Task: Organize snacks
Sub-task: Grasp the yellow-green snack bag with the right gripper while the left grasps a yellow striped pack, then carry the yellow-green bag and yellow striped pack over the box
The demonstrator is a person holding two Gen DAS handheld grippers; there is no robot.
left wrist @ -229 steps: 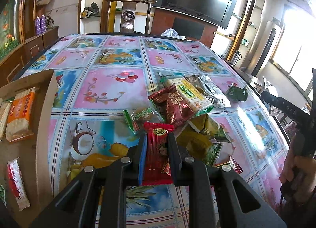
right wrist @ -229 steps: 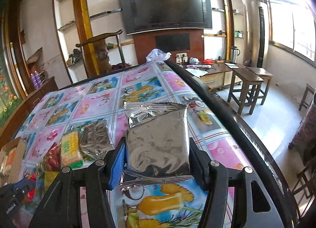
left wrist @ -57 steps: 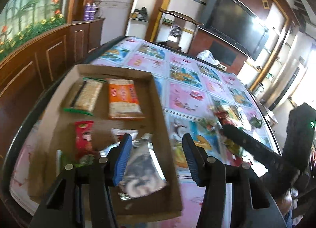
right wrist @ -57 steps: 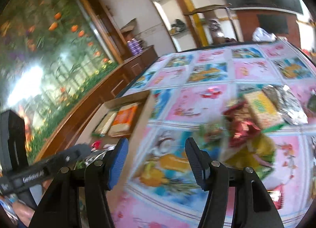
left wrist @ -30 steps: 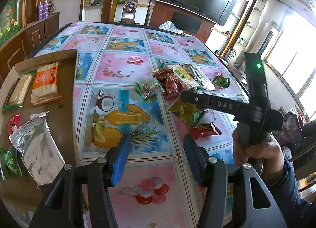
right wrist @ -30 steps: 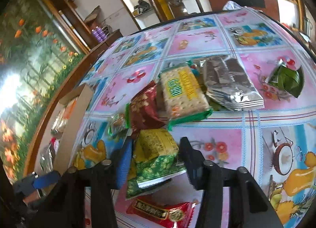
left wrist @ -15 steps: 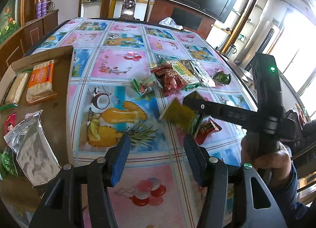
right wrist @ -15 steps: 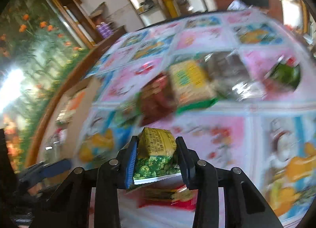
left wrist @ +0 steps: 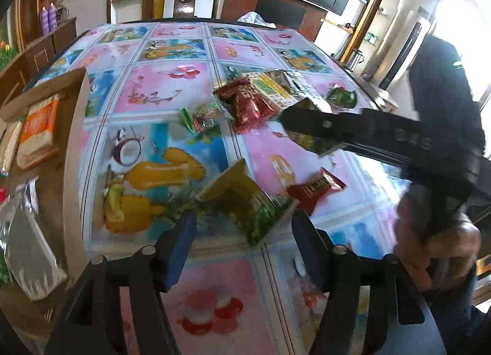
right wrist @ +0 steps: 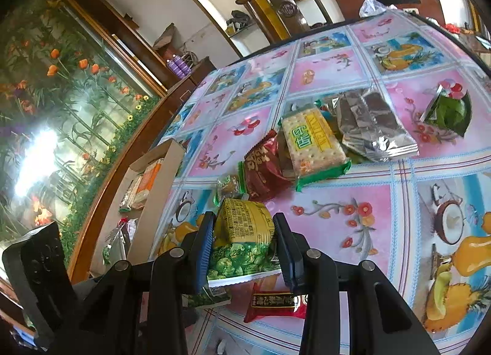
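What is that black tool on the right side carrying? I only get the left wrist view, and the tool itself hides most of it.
Observer: The right gripper has just been closing on a yellow and green snack packet, and it now grips it. Both blue pads press its sides.
Visitor: What kind of snack?
Observer: The lower part of the wrapper pictures green peas, with small print on the yellow part above.
Visitor: Is anything underneath it?
Observer: Yes. A red packet and another green packet lie on the table below, so the held one looks lifted clear of them.
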